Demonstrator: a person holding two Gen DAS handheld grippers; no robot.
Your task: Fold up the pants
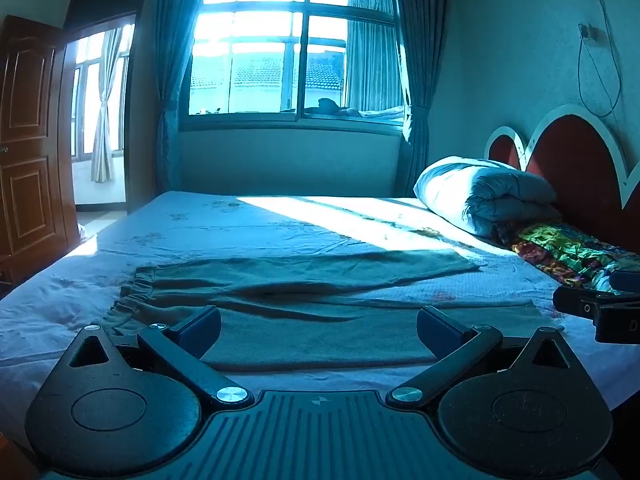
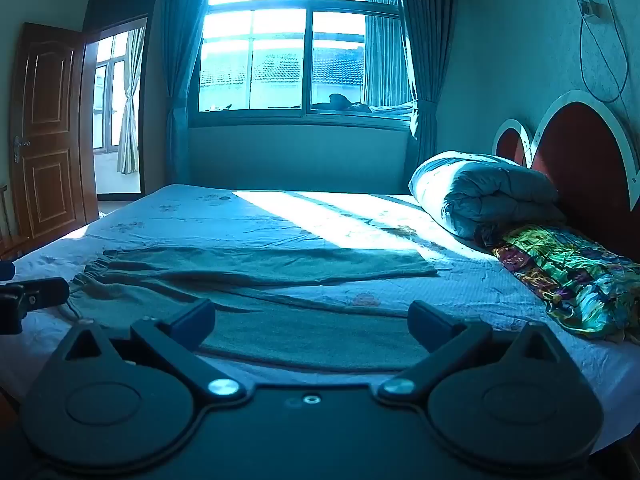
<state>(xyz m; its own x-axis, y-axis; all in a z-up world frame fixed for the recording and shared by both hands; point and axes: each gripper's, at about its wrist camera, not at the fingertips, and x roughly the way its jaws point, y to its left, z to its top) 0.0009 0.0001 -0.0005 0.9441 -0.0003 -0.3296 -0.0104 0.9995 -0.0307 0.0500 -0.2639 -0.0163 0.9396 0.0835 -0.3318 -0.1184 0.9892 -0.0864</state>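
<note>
The pants (image 1: 304,292) are lying flat on the bed (image 1: 248,224); both the left gripper (image 1: 319,330) and the right gripper (image 2: 311,322) are hovering with fingers spread, pinching nothing.

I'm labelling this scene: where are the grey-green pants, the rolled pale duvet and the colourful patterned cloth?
grey-green pants (image 1: 304,332): left wrist view, near leg.
rolled pale duvet (image 2: 484,192): right wrist view, middle of the roll.
colourful patterned cloth (image 2: 572,276): right wrist view, centre.

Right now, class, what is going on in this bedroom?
A person holds two grippers above the near edge of a bed, about to fold pants. The pants lie spread flat on the sheet, waistband to the left, legs running right. The left gripper and the right gripper are both wide open and hold nothing. No fold has been made yet. A rolled quilt sits by the headboard.
</note>
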